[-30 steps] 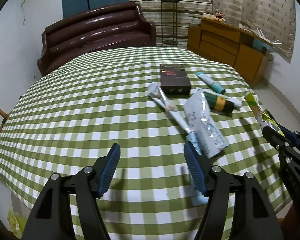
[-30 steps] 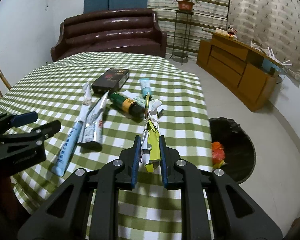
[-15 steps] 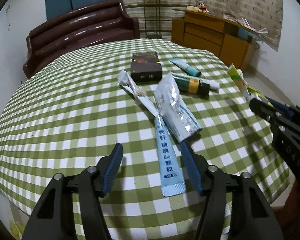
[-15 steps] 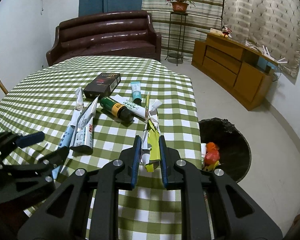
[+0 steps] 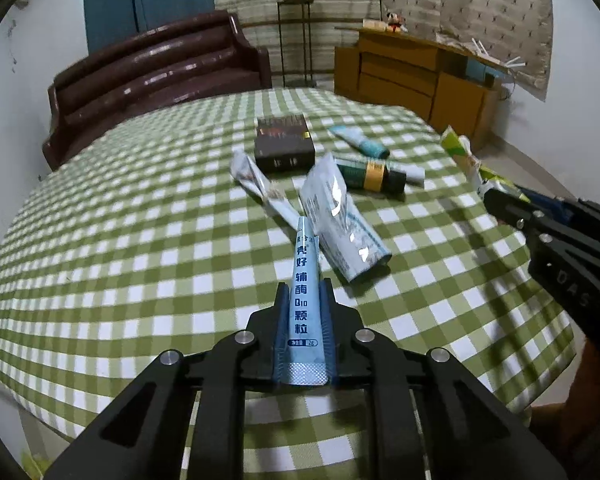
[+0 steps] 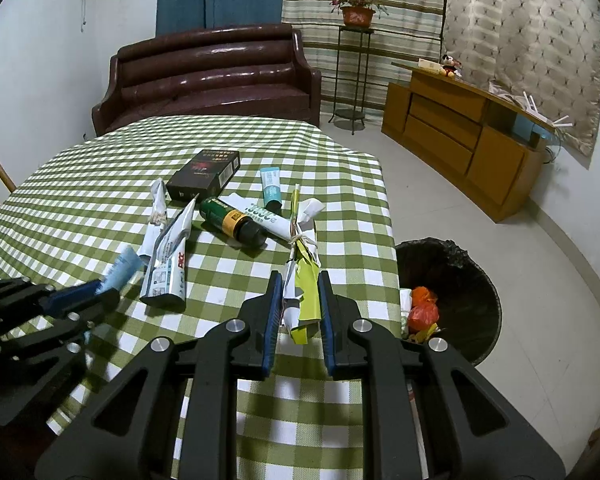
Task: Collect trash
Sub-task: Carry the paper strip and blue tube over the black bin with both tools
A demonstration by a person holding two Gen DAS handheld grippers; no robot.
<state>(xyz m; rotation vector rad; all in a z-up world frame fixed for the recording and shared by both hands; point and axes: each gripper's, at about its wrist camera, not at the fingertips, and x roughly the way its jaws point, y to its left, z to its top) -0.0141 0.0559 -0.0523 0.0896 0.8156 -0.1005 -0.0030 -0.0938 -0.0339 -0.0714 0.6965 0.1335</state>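
The left gripper point(image 5: 303, 300) is clamped on a long, flat, glossy pale-blue sachet point(image 5: 305, 308) with a crimped end, held lengthwise between its blue ribbed pads. The right gripper point(image 6: 299, 280) is pressed shut around a crumpled bundle of yellow-green and white wrappers point(image 6: 300, 276) tied with thin string, held over the table edge. On the green-and-white checked cloth point(image 5: 140, 248) lie a shiny foil pouch point(image 5: 340, 224), a twisted paper wrapper point(image 5: 256, 184), a matte black box point(image 5: 284, 142), a dark green bottle with a yellow band point(image 5: 370, 174) and a teal tube point(image 5: 360, 142), all close together. A round bin lined with black plastic point(image 6: 460, 280) stands on the tiled floor just beside the table, already holding orange scraps
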